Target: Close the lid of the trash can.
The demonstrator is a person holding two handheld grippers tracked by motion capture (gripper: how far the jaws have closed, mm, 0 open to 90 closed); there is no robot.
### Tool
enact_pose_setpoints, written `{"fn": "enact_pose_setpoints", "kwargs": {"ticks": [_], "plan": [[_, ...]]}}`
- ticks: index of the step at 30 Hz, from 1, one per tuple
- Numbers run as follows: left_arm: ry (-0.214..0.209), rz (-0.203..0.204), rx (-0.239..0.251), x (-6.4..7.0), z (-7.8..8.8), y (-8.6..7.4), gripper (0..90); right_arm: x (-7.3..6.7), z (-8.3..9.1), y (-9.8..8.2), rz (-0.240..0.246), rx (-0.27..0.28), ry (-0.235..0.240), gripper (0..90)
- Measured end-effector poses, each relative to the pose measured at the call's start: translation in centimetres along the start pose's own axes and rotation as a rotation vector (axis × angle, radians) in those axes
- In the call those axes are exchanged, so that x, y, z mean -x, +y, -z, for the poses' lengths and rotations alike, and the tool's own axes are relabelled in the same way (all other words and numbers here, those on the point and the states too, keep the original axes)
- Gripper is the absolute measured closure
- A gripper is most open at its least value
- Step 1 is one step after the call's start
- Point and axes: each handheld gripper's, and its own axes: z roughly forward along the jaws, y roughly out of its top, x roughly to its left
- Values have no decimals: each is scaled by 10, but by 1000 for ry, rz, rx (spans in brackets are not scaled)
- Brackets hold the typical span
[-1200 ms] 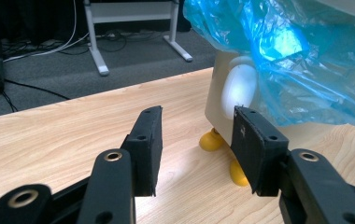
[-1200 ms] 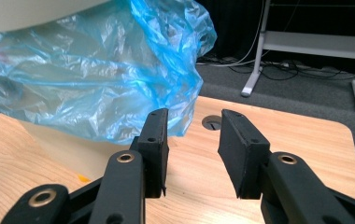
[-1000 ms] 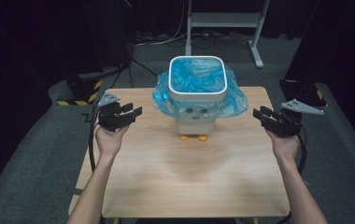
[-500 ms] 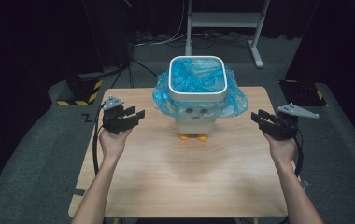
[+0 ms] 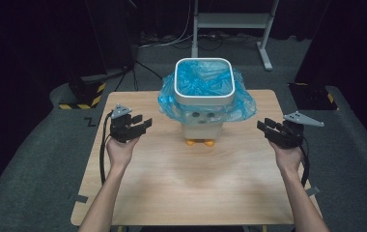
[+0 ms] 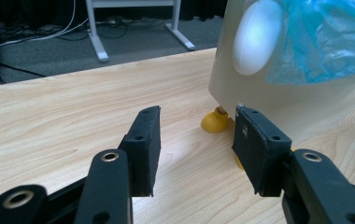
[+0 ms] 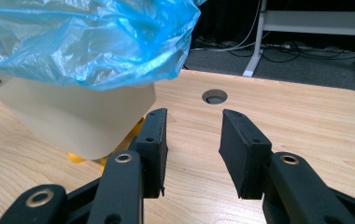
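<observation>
Left gripper [image 5: 135, 126]: jaws part open, empty, left of bin. One cream square plastic bin [image 5: 203, 123], one crinkled blue bag liner [image 5: 205, 87], two yellow feet [image 5: 201, 142], mid-back on light wooden surface [image 5: 191, 183]. Right gripper [image 5: 271, 129]: jaws part open, empty, right of bin.

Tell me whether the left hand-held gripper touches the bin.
Apart. The high view shows bare table between the left hand-held gripper and the bin.
</observation>
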Motion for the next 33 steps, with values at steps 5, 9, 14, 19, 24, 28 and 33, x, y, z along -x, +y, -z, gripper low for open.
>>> {"fn": "enact_pose_setpoints", "kwargs": {"ticks": [5,9,14,19,24,28,33], "plan": [[-1,7,-1,0,-3,-5,516,-1,-3,-6,-3,-9,-1,613],[-2,15,-6,-1,-7,-11,514,-1,-6,-10,-10,-16,-2,610],[9,10,-14,1,-12,-17,512,-1,-11,-14,-6,-21,-1,604],[12,12,-17,1,-17,-22,507,-2,-14,-21,-14,-23,0,602],[15,19,-27,3,-22,-29,499,0,-19,-28,-18,-33,1,598],[21,15,-29,4,-26,-34,493,1,-22,-33,-25,-42,0,596],[32,17,-31,4,-30,-38,490,2,-26,-39,-27,-50,-6,593]]}}
